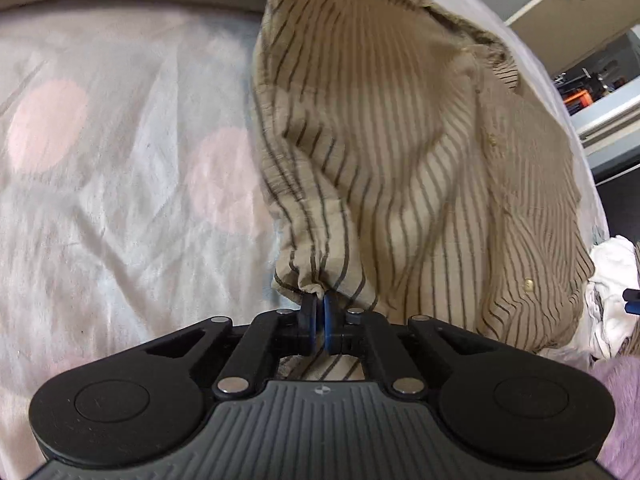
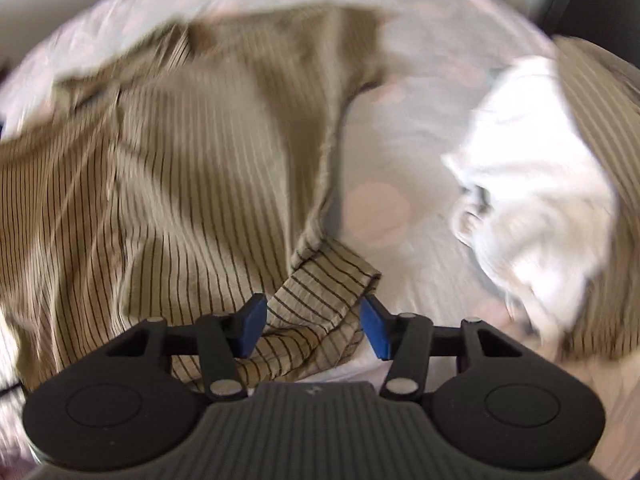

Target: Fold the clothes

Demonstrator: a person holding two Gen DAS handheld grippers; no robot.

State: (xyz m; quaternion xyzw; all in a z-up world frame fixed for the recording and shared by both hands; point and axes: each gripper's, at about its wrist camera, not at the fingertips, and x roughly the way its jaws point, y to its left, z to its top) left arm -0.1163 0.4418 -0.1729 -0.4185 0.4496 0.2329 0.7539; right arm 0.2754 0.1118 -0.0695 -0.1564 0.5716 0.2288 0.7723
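two grippers work one garment: a tan striped shirt [image 1: 400, 152] spread across the pale bedsheet [image 1: 112, 184] with faint pink dots. in the left wrist view the shirt fills the centre and right of the frame; in the right wrist view it takes up the left half [image 2: 168, 184], with a loose end of it running down to the lower centre.

it looks like thin woven cloth, light and limp, creasing and bunching wherever it is pulled. it should lift with little force but will sag and drape, so a single pinch will not keep it flat. hems, cuffs and seams look like the surest places to take hold, where the layers are thick enough not to slide out; small buttons show at the right of the left wrist view.

left gripper [image 1: 319, 312]: fingers pressed together, pinching a gathered edge of the shirt at lower centre of the frame.

right gripper [image 2: 314, 328]: spread wide, a folded striped end of the shirt lying between its blue pads [image 2: 252, 328] without being squeezed; whether either pad touches the cloth i cannot tell.

a crumpled white garment [image 2: 532, 184] lies at the right of the right wrist view, apart from the shirt.
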